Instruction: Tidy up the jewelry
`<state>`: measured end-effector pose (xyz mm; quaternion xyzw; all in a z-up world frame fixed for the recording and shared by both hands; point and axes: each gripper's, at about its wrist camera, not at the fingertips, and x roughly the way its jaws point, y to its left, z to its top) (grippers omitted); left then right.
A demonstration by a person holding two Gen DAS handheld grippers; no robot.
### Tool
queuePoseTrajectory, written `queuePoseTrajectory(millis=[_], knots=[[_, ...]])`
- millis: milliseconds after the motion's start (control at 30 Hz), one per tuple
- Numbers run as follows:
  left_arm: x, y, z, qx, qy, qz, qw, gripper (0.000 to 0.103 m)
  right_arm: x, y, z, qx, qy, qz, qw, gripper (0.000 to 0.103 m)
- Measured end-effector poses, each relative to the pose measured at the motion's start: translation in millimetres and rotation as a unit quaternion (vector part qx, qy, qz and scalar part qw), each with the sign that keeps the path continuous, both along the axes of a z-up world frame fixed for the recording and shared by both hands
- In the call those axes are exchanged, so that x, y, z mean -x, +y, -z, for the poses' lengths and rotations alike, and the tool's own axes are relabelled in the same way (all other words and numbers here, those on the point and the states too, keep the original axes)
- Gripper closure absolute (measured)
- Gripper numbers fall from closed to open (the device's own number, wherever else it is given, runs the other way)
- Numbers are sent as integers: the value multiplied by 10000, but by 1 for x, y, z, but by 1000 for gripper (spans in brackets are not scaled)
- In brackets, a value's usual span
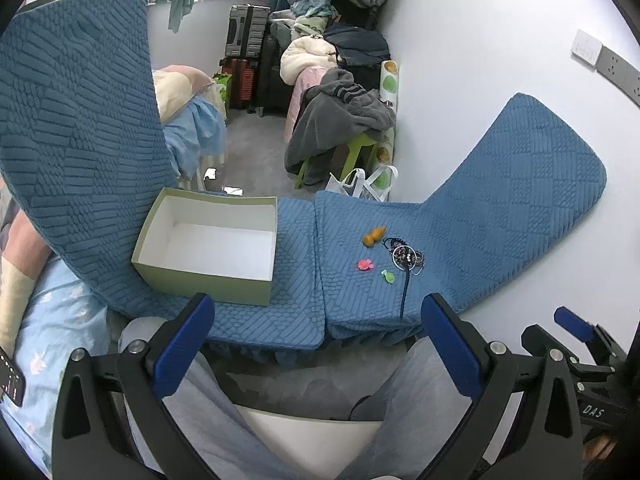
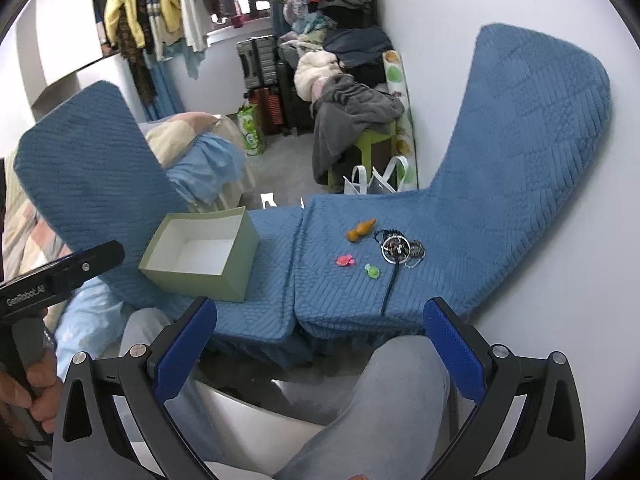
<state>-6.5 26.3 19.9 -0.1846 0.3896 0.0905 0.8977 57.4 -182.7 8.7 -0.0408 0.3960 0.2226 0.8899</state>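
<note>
An open pale green box (image 1: 208,276) with a white inside stands empty on the left blue quilted cushion (image 1: 296,320); it also shows in the right wrist view (image 2: 200,280). On the right cushion lie an orange piece (image 1: 374,236), a pink piece (image 1: 365,265), a green piece (image 1: 387,276) and a tangle of dark bracelets and chains (image 1: 405,257) with a dark cord trailing toward the front edge. The same items show in the right wrist view: orange (image 2: 361,229), pink (image 2: 345,260), green (image 2: 372,270), tangle (image 2: 398,249). My left gripper (image 1: 318,344) and right gripper (image 2: 320,348) are open and empty, held back from the cushions above my knees.
Two blue cushion flaps stand up at the left (image 1: 76,152) and right (image 1: 520,184). A white wall (image 1: 460,60) is on the right. Behind are a green stool with grey clothes (image 1: 340,128), suitcases (image 1: 248,40) and a bed (image 1: 188,120). A phone (image 1: 10,376) lies at the left.
</note>
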Motion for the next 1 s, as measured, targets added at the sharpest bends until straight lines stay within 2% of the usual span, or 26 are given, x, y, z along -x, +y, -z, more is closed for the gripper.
queuePoseTrajectory(millis=[433, 1000], knots=[[-3, -2, -3, -19, 30, 50, 10000, 1, 2, 0, -2, -68, 29, 22, 10000, 0], [-2, -5, 9, -105, 130, 13, 9999, 1, -2, -9, -1, -183, 81, 201, 9996, 0]])
